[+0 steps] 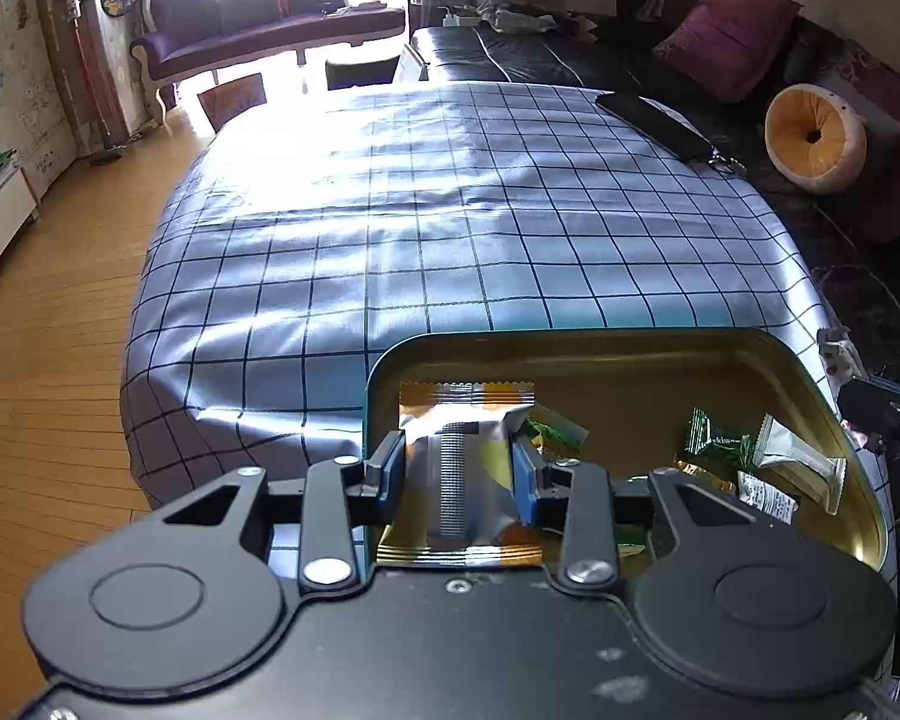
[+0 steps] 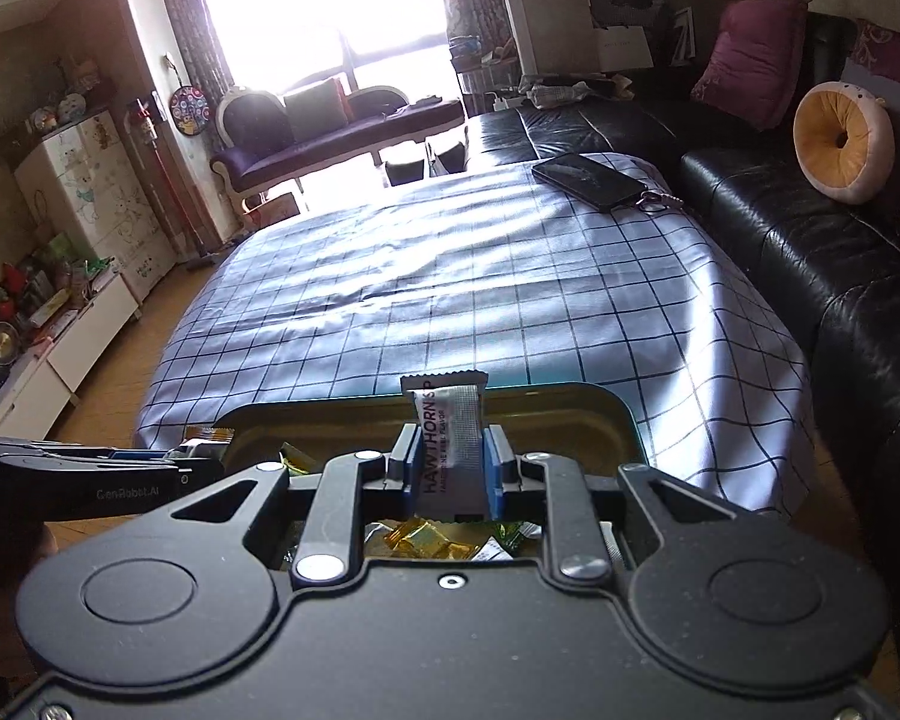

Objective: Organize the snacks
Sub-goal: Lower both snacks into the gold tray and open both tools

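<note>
Strong daylight from the far window (image 2: 330,18), blown out to pure white in both views. Glare spilling onto the far half of the checked tablecloth (image 1: 450,192), washing out its grid lines there; soft banded shadows across the nearer cloth. Dim and murky at the right, where the black sofa (image 2: 810,252) loses detail except for a few sheen highlights. Bright glints on the foil wrapper (image 1: 450,462) in the left wrist view. Heavy fisheye bending at the edges, floorboards and table rim curving. Near black gripper bodies slightly soft, perhaps out of focus. Far room details hazy behind the flare.
</note>
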Available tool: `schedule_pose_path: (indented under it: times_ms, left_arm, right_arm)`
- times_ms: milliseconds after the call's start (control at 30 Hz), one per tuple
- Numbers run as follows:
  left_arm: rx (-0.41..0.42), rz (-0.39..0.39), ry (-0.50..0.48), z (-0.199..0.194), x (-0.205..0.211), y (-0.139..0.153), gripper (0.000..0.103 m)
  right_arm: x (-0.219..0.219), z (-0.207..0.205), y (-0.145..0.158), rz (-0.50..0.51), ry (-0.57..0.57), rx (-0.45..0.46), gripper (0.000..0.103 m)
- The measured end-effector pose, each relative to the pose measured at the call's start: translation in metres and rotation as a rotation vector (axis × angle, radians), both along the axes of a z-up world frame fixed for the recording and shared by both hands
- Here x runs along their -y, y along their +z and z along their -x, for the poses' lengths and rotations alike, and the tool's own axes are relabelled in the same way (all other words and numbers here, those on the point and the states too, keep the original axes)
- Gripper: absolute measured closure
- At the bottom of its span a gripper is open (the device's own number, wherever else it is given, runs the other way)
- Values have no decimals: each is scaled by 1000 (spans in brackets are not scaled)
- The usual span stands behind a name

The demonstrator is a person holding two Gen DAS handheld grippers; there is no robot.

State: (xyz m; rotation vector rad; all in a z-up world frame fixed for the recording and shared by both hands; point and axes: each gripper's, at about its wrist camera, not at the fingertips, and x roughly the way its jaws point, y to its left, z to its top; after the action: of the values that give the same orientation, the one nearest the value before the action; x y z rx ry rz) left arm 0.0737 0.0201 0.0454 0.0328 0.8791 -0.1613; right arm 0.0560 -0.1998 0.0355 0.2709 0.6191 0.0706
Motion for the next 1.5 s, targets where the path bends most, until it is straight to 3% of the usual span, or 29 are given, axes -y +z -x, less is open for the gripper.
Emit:
schedule_pose_path:
  times_ms: [133, 433, 633, 933, 1500]
  left_arm:
    - [15, 55, -2, 10, -2, 3, 66]
    - [13, 0, -19, 1, 9, 8, 66]
    - [76, -87, -55, 3, 8, 3, 66]
    - [54, -37, -63, -6, 3, -15, 66]
    - [90, -96, -35, 9, 13, -23, 62]
  right_arm:
    - [-2, 9, -3, 2, -5, 6, 73]
    - [-11, 12, -13, 19, 4, -33, 73]
    - [-9, 14, -14, 17, -1, -31, 73]
    - [-4, 12, -16, 4, -23, 3, 73]
    - [-1, 12, -14, 45, -40, 54, 73]
